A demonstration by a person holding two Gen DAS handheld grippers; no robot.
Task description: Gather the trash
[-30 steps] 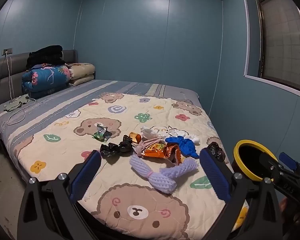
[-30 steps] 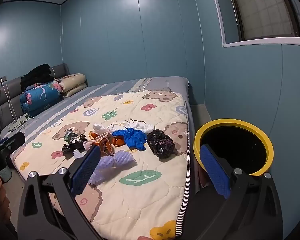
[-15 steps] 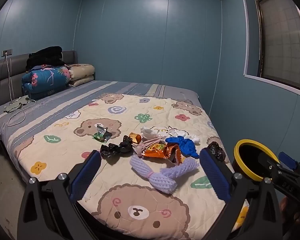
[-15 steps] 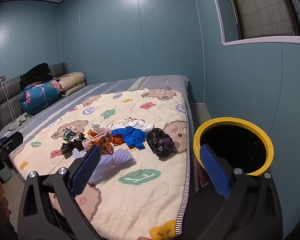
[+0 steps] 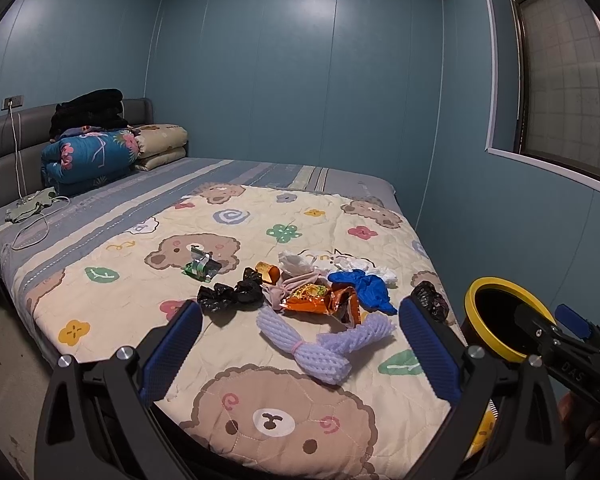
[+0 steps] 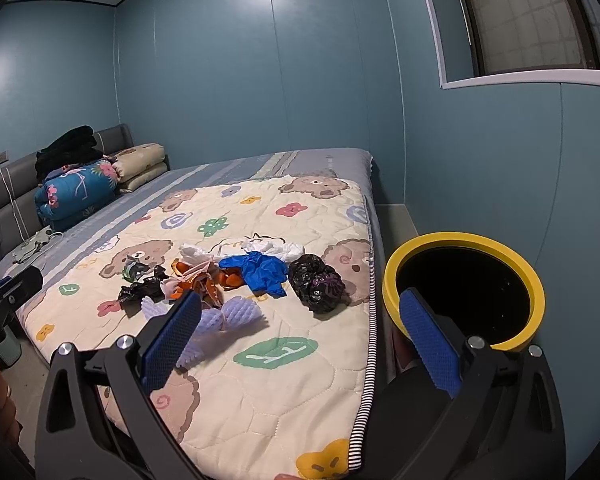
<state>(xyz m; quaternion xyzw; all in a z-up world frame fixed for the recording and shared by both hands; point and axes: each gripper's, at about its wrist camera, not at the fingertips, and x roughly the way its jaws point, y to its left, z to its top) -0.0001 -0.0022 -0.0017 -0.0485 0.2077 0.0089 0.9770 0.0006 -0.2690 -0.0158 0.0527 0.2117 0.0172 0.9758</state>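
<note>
Trash lies in a heap on the bear-print quilt (image 5: 120,248): lilac foam netting (image 5: 320,344), an orange snack wrapper (image 5: 320,300), a blue glove (image 5: 370,290), white plastic (image 5: 296,266), a black bag (image 5: 230,296), a green wrapper (image 5: 200,268) and a crumpled black bag (image 6: 316,282) near the bed's right edge. A black bin with a yellow rim (image 6: 464,292) stands beside the bed. My left gripper (image 5: 300,332) is open and empty, short of the heap. My right gripper (image 6: 300,332) is open and empty, between bed edge and bin.
Folded quilts (image 5: 92,156) and dark clothes (image 5: 88,110) are piled at the headboard. A charger cable (image 5: 32,220) lies on the striped sheet. A window (image 6: 532,20) is in the right wall. The right gripper shows in the left wrist view (image 5: 572,344).
Both views have drifted back and up very slightly. The trash and the bin have not moved, and both grippers stay open.
</note>
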